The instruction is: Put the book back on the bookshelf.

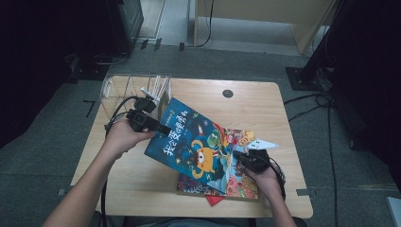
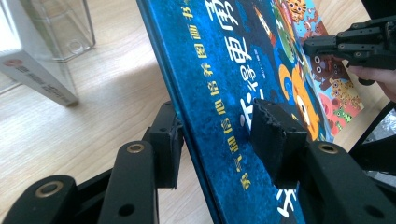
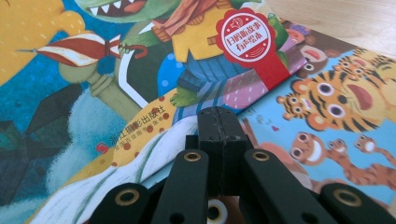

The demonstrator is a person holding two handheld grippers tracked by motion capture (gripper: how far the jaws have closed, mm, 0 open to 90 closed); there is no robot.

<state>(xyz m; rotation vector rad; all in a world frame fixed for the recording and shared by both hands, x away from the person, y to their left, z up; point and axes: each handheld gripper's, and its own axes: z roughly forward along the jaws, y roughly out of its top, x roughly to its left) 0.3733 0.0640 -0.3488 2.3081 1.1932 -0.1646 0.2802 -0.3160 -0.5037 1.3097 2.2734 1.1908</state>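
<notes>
A blue picture book (image 1: 194, 142) with an orange monster on its cover is tilted up at its left edge, above the table (image 1: 137, 184). My left gripper (image 1: 163, 128) is shut on that raised edge; in the left gripper view one pad sits on the cover (image 2: 219, 56) and the other behind it, around my left gripper (image 2: 219, 126). My right gripper (image 1: 239, 155) is shut with nothing between its jaws, tip resting at the book's lower right edge (image 3: 93, 70). In the right gripper view the joined jaws of my right gripper (image 3: 222, 116) point at the seam with a second book (image 3: 336, 107) showing tigers.
The tiger book (image 1: 243, 182) lies flat beneath the blue one, with a red sheet (image 1: 213, 200) poking out under it. A clear plastic box (image 1: 118, 90) holding upright white items stands at the table's back left. A white card (image 1: 262, 143) lies by the right hand.
</notes>
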